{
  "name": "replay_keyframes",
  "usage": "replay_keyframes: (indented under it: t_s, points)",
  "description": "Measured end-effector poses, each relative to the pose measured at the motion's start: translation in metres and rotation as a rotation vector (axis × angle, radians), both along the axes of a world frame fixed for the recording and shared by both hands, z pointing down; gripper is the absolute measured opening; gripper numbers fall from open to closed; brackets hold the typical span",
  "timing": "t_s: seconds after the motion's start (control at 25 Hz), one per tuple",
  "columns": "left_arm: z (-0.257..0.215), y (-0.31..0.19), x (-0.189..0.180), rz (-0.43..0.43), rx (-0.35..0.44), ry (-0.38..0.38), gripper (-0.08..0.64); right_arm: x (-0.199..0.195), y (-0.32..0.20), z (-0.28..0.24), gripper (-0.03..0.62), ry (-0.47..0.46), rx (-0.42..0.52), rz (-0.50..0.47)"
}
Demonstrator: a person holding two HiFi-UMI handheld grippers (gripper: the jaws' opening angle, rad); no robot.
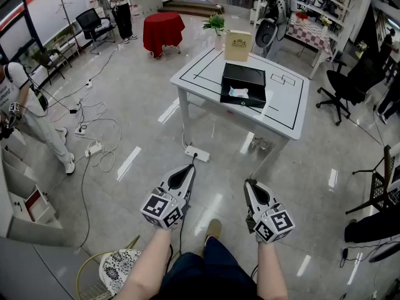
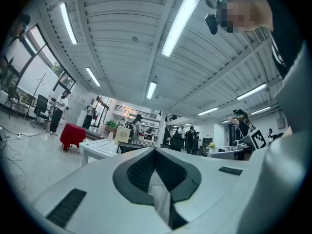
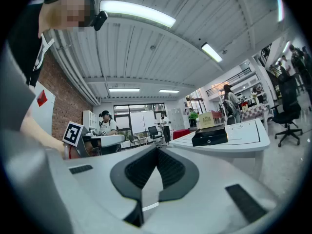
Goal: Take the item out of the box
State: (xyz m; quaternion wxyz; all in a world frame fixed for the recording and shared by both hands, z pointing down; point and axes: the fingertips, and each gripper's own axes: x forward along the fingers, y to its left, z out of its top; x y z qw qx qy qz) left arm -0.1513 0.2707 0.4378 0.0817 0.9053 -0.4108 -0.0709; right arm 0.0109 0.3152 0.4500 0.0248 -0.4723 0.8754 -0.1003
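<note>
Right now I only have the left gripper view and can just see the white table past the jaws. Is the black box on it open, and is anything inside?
Observer: Open. The head view looks into the black box; a white item lies inside.
Operator: Where's the right gripper?
Observer: The right gripper hangs low over the floor, well short of the white table, jaws together on nothing.
Operator: Anything on the floor ahead?
Observer: A white power strip lies by the table's near left leg.
</note>
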Motion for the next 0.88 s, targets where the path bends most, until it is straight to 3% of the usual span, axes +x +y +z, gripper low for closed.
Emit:
replay_keyframes:
  t_s: [0.32,0.88]
  points:
    - [0.0,-0.064,0.022,0.023,-0.006,0.015,0.003,0.023,-0.061,0.001,0.002,-0.027,0.004,0.016]
    - [0.004,-0.153,0.051,-0.037,-0.035,0.02,0.003,0.061,-0.153,0.005,0.002,-0.048,0.016,0.005]
